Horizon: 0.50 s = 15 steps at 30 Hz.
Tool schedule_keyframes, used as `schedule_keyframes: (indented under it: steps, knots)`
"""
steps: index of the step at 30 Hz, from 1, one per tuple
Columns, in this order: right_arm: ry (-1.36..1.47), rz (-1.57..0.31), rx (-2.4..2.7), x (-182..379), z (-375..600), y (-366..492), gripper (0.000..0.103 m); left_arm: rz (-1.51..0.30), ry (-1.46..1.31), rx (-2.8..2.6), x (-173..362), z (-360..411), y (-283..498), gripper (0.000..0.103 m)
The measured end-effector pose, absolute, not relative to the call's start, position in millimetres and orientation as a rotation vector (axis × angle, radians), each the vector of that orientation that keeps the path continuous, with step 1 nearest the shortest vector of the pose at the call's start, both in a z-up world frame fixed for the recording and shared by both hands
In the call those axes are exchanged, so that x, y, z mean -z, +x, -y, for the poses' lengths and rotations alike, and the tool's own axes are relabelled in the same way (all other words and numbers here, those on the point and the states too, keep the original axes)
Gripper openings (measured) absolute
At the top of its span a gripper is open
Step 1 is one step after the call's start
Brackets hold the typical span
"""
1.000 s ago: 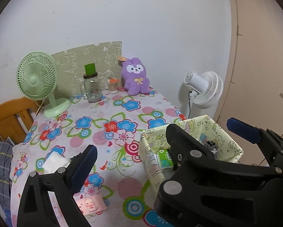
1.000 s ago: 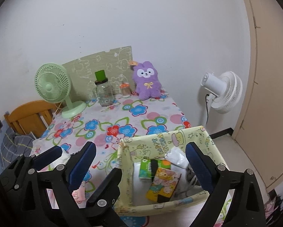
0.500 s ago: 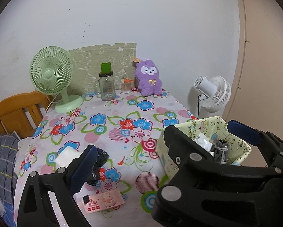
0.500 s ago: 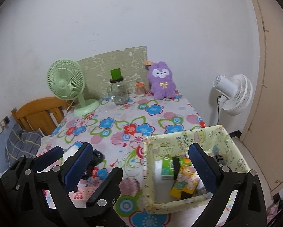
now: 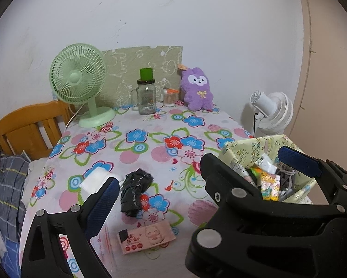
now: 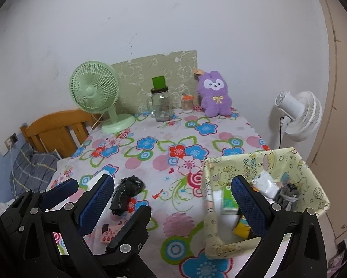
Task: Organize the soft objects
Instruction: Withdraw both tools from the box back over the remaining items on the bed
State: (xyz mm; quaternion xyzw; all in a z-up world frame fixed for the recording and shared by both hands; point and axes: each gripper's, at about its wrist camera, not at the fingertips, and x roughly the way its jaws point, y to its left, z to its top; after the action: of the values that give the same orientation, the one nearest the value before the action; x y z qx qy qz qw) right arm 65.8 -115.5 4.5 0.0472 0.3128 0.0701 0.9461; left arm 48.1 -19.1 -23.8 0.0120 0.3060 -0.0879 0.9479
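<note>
Both your grippers — left gripper (image 5: 196,169), right gripper (image 6: 173,192) — hover with fingers wide, empty. Black bag (image 5: 135,188) and pink tissue pack (image 5: 146,237) lie near-left on the worktop; fabric bin (image 6: 254,162) sits right. Next: descend, grasp one.

Place: a bedroom in a home.
Bed: a wooden headboard (image 5: 29,125) and plaid bedding (image 5: 4,185) beside the bench.
Bench: spread with a flowered cloth (image 5: 150,143).
Homely things: a green desk fan (image 5: 80,81), a purple plush rabbit (image 5: 197,89), a glass jar mug (image 5: 146,97).
Floor: a white fan (image 6: 296,115) by a beige door (image 5: 331,69).
</note>
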Motion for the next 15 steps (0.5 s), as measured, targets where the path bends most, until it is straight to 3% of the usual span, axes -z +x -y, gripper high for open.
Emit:
schedule_keyframes:
  steps: [15]
  knots:
    - [0.059,-0.703,-0.199,22.4,77.4,73.4,0.101,-0.7,-0.016,0.115,52.7,-15.3,50.2,0.083]
